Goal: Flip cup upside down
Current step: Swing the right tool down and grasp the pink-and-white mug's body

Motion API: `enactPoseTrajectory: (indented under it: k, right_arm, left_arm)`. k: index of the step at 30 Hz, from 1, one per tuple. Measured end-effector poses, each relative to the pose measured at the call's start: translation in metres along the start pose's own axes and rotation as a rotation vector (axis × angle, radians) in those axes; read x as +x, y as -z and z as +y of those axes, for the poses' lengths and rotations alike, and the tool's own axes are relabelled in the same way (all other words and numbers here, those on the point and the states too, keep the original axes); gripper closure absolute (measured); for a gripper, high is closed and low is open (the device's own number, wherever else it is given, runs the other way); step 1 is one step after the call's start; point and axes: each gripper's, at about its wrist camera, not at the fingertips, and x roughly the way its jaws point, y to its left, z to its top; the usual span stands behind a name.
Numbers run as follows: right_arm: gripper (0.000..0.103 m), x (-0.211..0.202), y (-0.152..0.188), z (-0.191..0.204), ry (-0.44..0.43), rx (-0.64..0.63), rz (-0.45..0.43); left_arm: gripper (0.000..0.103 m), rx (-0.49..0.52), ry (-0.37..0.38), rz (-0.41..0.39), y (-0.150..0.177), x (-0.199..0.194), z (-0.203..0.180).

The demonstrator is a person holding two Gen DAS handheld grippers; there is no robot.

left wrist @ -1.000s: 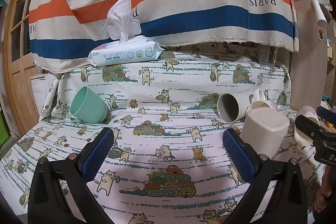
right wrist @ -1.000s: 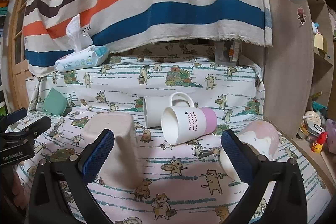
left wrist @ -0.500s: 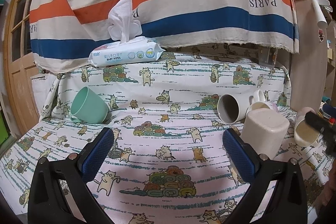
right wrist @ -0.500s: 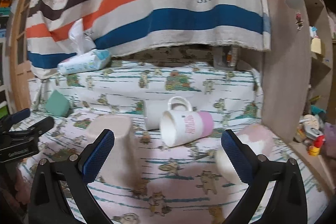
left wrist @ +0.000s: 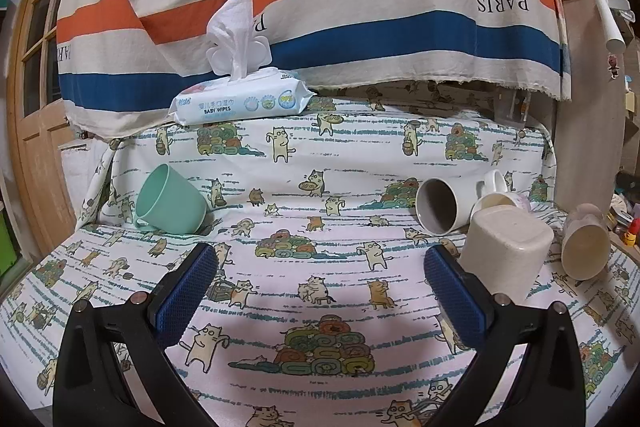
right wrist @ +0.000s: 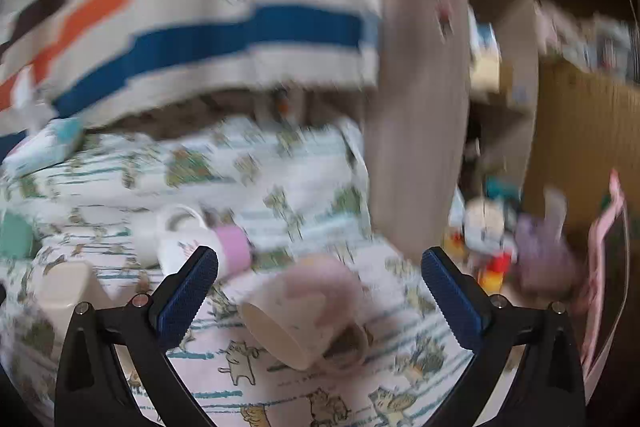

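Several cups lie on a cat-print cloth. A pink-and-cream cup [right wrist: 308, 315] lies on its side between my right gripper's fingers, mouth toward the lower left; it also shows at the right in the left wrist view [left wrist: 585, 247]. My right gripper [right wrist: 320, 291] is open around it without touching, and its view is motion-blurred. A beige square cup [left wrist: 506, 259] stands upside down. A white mug [left wrist: 442, 205] and a pink-banded mug [right wrist: 204, 251] lie on their sides. A green cup [left wrist: 170, 201] lies tilted at the left. My left gripper [left wrist: 320, 287] is open and empty above the cloth.
A pack of baby wipes [left wrist: 240, 101] sits on the raised back ledge under a striped hanging cloth [left wrist: 320, 7]. A wooden panel [left wrist: 588, 131] stands at the right, with toys [right wrist: 492, 247] beyond it. A wooden door [left wrist: 36, 107] is at the left.
My right gripper has swung right and closer, so the pink-and-cream cup now lies between its fingers. It has left the left wrist view. The left gripper has not moved.
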Motion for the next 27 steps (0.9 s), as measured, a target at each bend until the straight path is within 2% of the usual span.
enactPoseTrajectory:
  k: [3, 6, 10, 13, 19, 27]
  right_arm:
    - [0.0, 0.039, -0.004, -0.009, 0.066, 0.06, 0.18]
    - [0.0, 0.061, -0.004, -0.016, -0.018, 0.124, 0.251]
    - [0.001, 0.09, 0.004, -0.021, -0.126, 0.261, 0.404]
    - [0.004, 0.104, 0.017, -0.022, -0.16, 0.348, 0.476]
    - [0.009, 0.123, 0.036, -0.021, -0.245, 0.453, 0.532]
    - [0.012, 0.118, 0.034, -0.02, -0.266, 0.451, 0.523]
  left_arm:
    - [0.0, 0.001, -0.037, 0.009, 0.0, 0.002, -0.001]
    - [0.0, 0.0, -0.026, 0.023, 0.0, 0.006, 0.0]
    - [0.0, 0.003, -0.027, 0.039, -0.001, 0.008, -0.001]
    - [0.0, 0.008, -0.029, 0.026, 0.0, 0.006, -0.002]
    - [0.0, 0.01, -0.027, 0.026, -0.001, 0.006, -0.003]
    - [0.0, 0.009, -0.031, 0.01, 0.0, 0.003, -0.002]
